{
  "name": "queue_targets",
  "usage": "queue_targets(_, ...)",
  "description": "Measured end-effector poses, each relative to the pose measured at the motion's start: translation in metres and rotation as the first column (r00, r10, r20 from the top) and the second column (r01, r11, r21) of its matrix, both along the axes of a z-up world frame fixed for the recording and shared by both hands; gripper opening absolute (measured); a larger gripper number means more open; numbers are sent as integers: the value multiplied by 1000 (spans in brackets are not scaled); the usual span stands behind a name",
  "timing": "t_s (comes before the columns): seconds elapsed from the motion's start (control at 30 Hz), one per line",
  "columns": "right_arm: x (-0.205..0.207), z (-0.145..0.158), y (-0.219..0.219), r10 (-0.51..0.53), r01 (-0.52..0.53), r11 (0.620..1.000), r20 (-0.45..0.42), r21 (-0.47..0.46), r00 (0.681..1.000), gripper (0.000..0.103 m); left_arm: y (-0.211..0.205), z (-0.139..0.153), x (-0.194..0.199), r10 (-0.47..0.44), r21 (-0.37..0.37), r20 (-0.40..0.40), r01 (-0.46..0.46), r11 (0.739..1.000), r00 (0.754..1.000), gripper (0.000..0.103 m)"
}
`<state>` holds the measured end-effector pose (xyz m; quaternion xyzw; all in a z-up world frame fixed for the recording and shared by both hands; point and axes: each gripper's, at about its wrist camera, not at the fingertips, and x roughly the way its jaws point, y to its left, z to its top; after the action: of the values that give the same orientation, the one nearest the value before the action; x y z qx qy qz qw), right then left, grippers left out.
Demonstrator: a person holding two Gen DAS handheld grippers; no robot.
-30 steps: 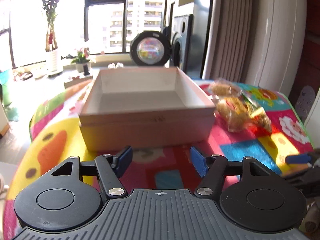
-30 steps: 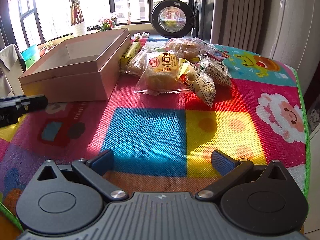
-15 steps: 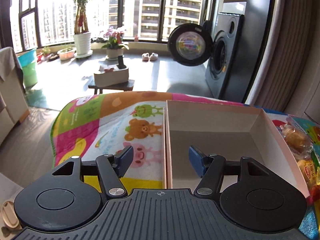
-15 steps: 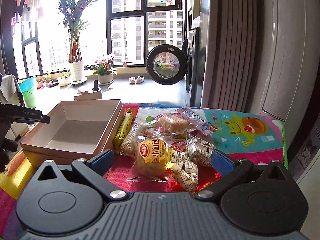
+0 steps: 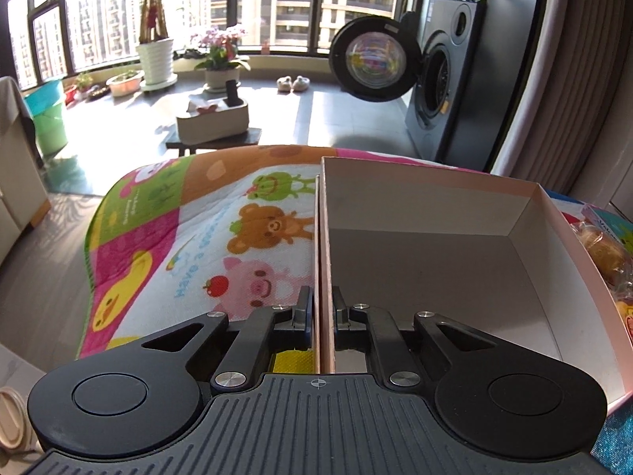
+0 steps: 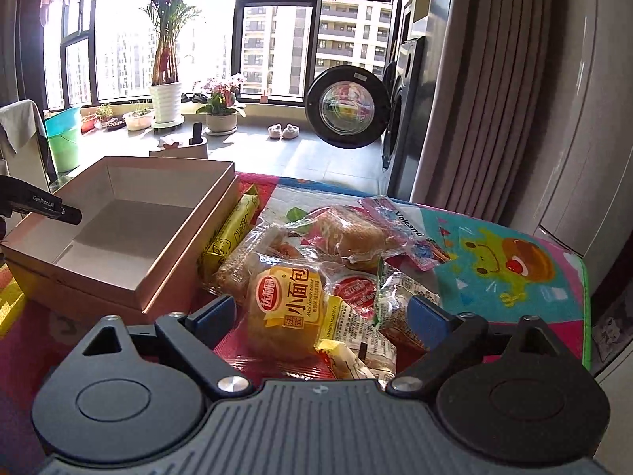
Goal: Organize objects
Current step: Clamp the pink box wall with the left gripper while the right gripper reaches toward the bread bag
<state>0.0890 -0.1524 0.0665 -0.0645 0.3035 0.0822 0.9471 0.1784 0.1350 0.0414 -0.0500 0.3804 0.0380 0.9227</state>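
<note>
My left tongs pinch the box by its left wall, one finger inside and one outside, to steady it near the table's left edge for filling. My right tongs hang open over the bread pack in the snack pile just right of the box, I judge ready to take it.

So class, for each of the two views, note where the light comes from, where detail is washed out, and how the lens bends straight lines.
Left wrist view: backlit windows bleach out, the box wall shades its floor, edges bow.
Right wrist view: the window beside the plant glares white, wrappers glint, curtain lines curve.
</note>
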Motion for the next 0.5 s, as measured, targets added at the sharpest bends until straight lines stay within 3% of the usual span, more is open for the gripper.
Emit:
queue_targets(0.13, 42, 16, 5, 34, -26, 987, -52, 159, 998, 82, -1, -1, 1, -2, 5, 8, 2, 1000, 1000, 10)
queue_targets(0.27, 114, 18, 10, 35, 16, 966, -191, 260, 981, 50, 3, -2, 0, -1, -23, 12, 2, 1000, 1000, 11)
queue_targets(0.4, 176, 0, 19, 17, 84, 944, -301, 320, 953, 46, 5, -2, -2, -5, -33, 11, 5, 999, 1000, 12)
queue_targets(0.5, 195, -14, 26, -37, 150, 942, -350, 302, 936, 43, 7, -2, -3, -6, -47, 8, 7, 999, 1000, 13)
